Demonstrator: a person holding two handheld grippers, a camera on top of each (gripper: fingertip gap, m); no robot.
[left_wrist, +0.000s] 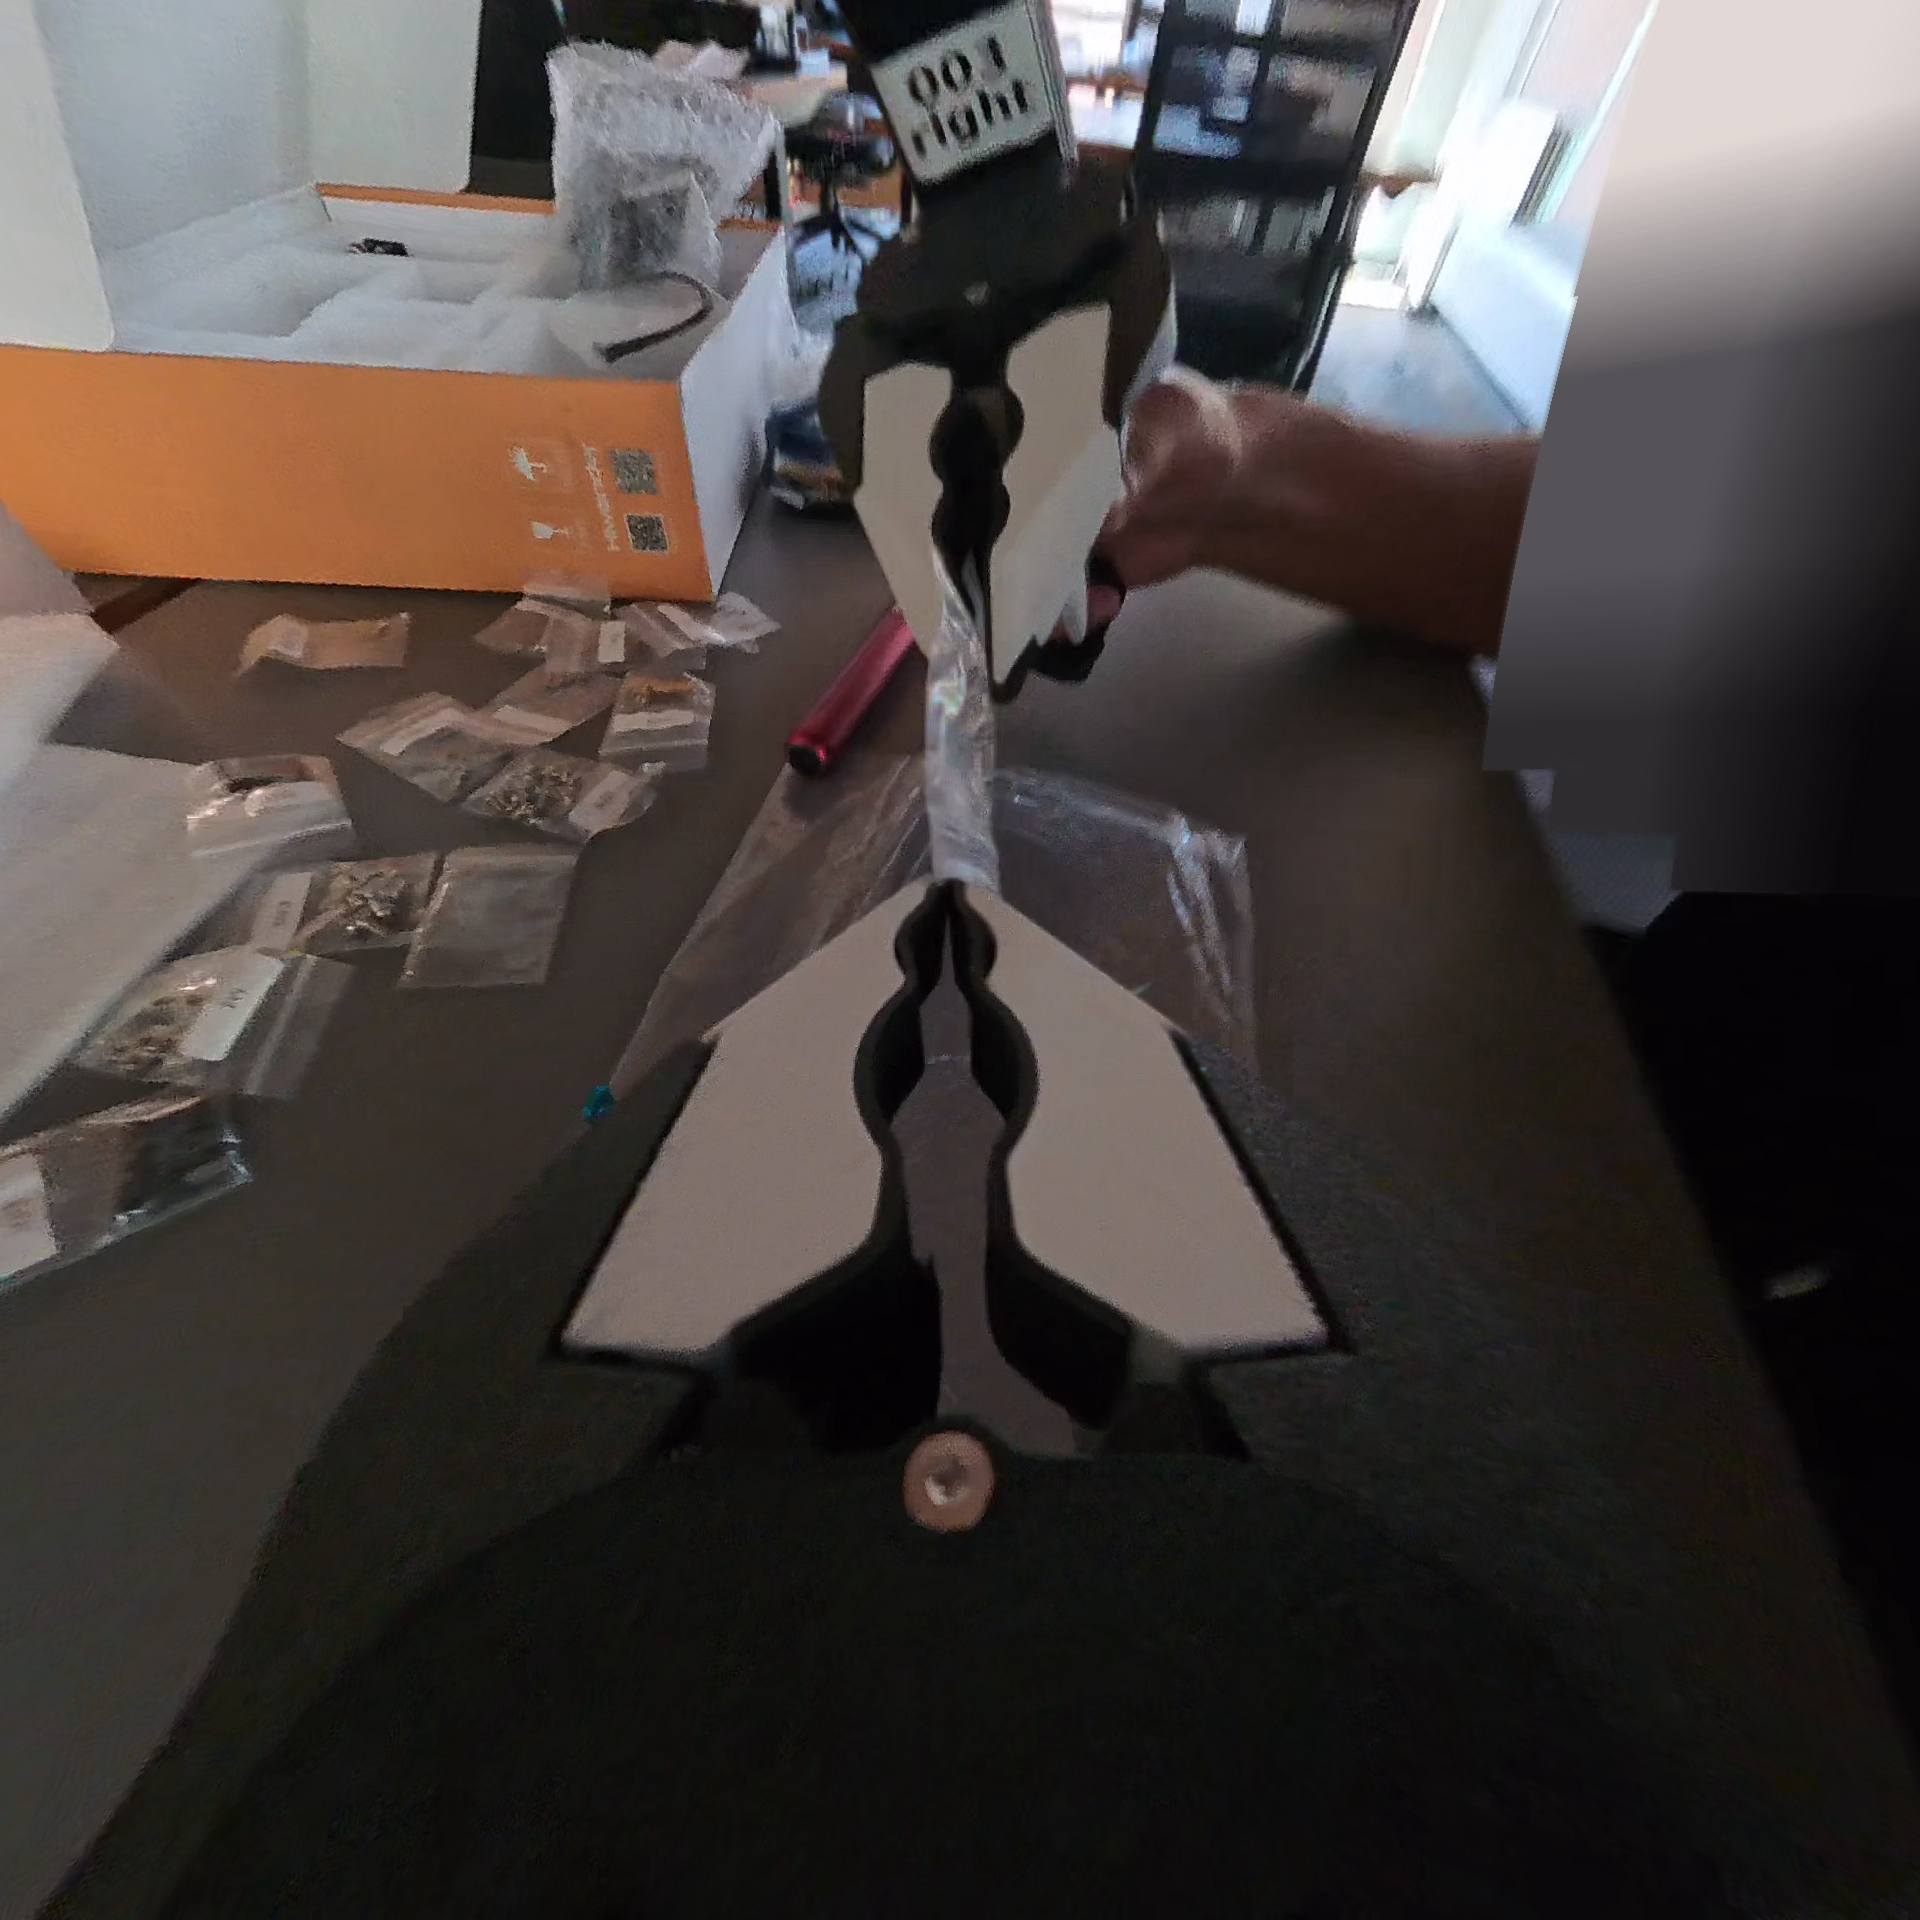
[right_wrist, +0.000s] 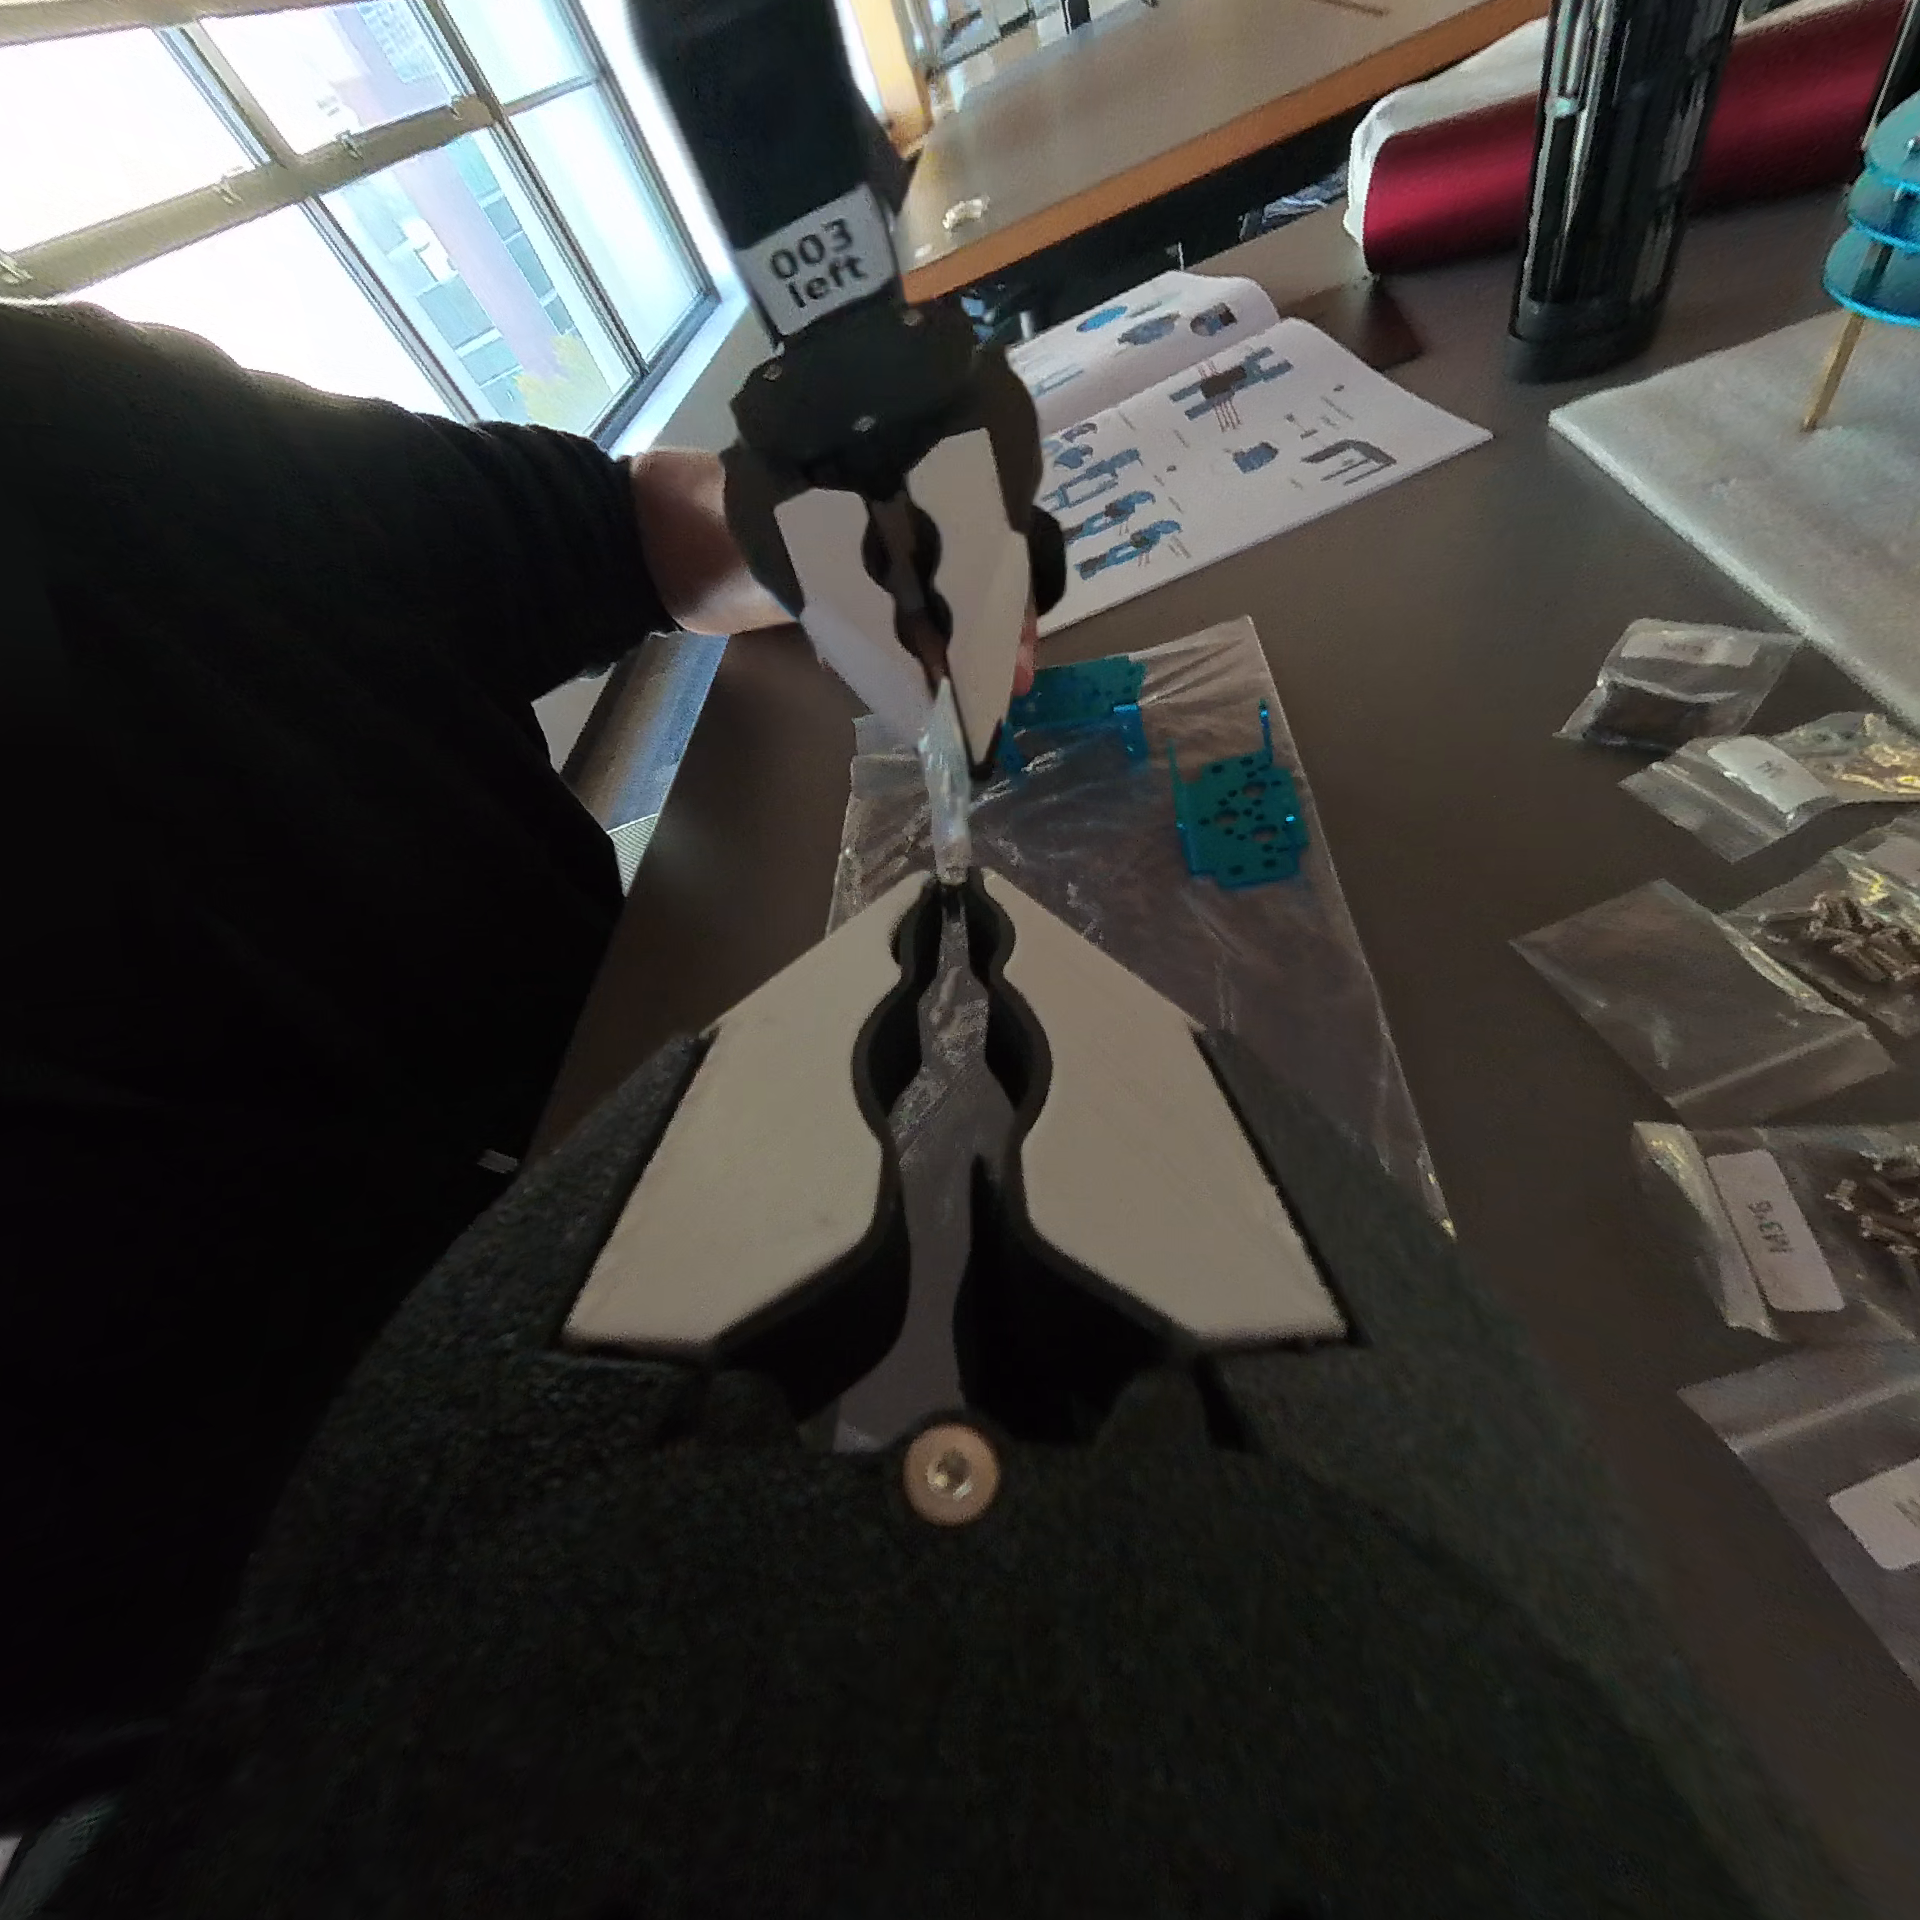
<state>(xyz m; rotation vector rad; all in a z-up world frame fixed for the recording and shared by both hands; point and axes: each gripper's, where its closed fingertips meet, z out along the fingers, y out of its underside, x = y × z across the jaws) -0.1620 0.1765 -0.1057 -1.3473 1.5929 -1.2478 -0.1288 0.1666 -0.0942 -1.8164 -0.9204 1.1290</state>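
Both grippers are shut on the same clear plastic bag (left_wrist: 961, 769), whose top edge is stretched taut between their tips. My left gripper (left_wrist: 954, 894) pinches its near end; the right gripper (left_wrist: 961, 592) hangs opposite, pinching the far end. In the right wrist view my right gripper (right_wrist: 951, 883) holds the bag (right_wrist: 1143, 935) and the left gripper (right_wrist: 951, 717) faces it. The rest of the bag lies on the dark table. Blue perforated metal brackets (right_wrist: 1236, 821) lie on or in the bag, just beyond the tips.
Several small clear bags of screws (left_wrist: 499, 748) lie left on the dark table (left_wrist: 312, 1299), also shown right (right_wrist: 1787, 935). An open orange and white box (left_wrist: 364, 457) stands behind. A red tube (left_wrist: 852, 691), an open instruction booklet (right_wrist: 1226, 436) and a black bottle (right_wrist: 1600, 187) lie nearby. The grippers' ends are close to 5 cm from one another. The black bottle (right_wrist: 1600, 187) lies around 35 cm away from my left fingertips.
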